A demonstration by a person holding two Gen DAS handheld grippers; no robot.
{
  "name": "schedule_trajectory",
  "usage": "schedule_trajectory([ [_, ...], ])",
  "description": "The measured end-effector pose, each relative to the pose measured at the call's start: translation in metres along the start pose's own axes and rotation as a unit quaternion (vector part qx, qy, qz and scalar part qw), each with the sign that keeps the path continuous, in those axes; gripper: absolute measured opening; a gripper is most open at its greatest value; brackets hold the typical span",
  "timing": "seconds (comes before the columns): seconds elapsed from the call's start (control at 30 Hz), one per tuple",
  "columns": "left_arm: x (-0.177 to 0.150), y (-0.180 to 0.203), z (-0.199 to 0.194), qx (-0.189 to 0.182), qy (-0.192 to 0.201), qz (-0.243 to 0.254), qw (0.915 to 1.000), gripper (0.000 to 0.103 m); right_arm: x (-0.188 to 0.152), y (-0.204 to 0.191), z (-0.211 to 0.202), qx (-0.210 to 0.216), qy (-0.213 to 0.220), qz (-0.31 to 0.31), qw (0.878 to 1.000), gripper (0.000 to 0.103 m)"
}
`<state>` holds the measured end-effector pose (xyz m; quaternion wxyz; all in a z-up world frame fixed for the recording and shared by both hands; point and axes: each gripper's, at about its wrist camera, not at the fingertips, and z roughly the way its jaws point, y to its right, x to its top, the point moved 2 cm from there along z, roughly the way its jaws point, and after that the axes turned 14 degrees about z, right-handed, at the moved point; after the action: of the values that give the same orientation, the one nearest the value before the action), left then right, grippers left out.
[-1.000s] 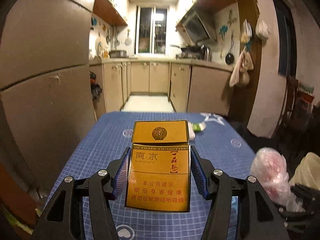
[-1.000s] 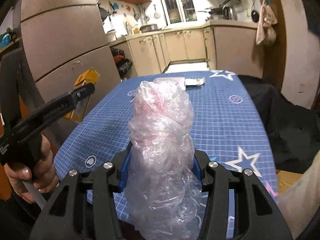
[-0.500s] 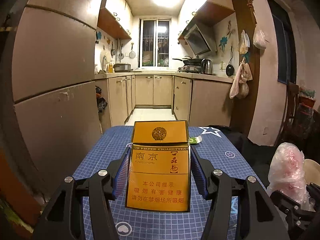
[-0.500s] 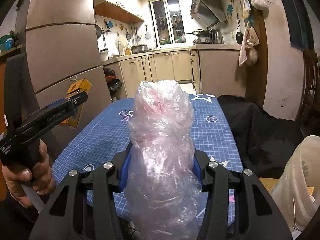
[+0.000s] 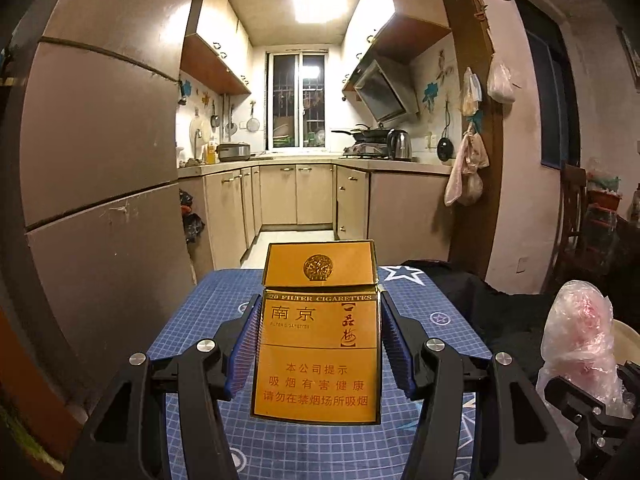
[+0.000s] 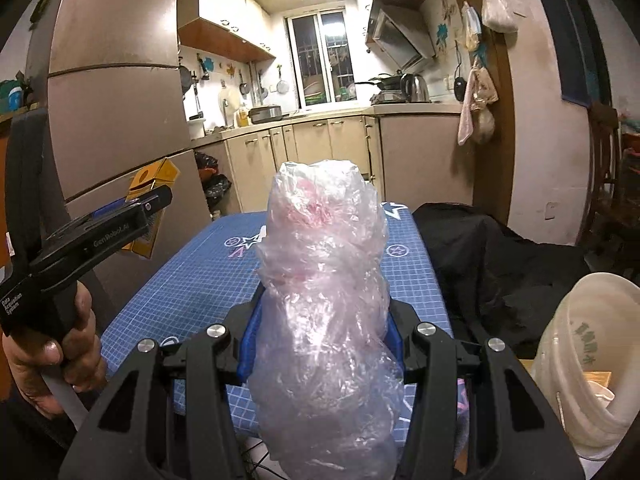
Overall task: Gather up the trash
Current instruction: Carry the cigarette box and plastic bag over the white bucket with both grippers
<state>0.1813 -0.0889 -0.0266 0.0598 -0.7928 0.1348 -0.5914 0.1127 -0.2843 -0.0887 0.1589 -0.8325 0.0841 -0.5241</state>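
My left gripper (image 5: 318, 344) is shut on a yellow cigarette pack (image 5: 318, 332), held upright above the near end of the blue grid-patterned table (image 5: 208, 312). My right gripper (image 6: 322, 320) is shut on a crumpled clear plastic bag (image 6: 324, 280) with pink inside. The bag also shows at the right edge of the left wrist view (image 5: 578, 344). The left gripper and its pack (image 6: 150, 184) show at the left of the right wrist view. A white bucket (image 6: 592, 360) stands low at the right, beside the right gripper.
A black cloth (image 6: 492, 264) lies over something at the table's right side. A tall fridge (image 5: 100, 200) stands at the left. Kitchen cabinets (image 5: 296, 196) and a counter lie beyond the table. A wooden post (image 5: 476, 120) with hanging bags stands at the right.
Both grippers have pulled back and tilted upward with their loads. The table looks shorter and farther, more ceiling shows, and the white bucket has come into the right wrist view.
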Motion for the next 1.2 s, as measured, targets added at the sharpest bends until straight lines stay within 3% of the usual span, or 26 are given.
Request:
schedule_trajectory([
  [0.43, 0.020, 0.058, 0.002, -0.043, 0.020, 0.034, 0.9983, 0.058, 0.016, 0.038, -0.033, -0.040, 0.043, 0.028, 0.998, 0.047],
  [0.7, 0.033, 0.114, 0.005, -0.090, 0.031, 0.063, 0.9935, 0.058, 0.025, 0.088, -0.058, -0.086, 0.073, 0.061, 0.992, 0.047],
  [0.9, 0.041, 0.179, 0.010, -0.149, 0.039, 0.095, 0.9834, 0.058, 0.029, 0.130, -0.081, -0.128, 0.095, 0.086, 0.983, 0.047],
  [1.2, 0.047, 0.281, 0.025, -0.234, 0.032, 0.148, 0.9604, 0.058, 0.029, 0.197, -0.121, -0.219, 0.120, 0.106, 0.963, 0.047],
])
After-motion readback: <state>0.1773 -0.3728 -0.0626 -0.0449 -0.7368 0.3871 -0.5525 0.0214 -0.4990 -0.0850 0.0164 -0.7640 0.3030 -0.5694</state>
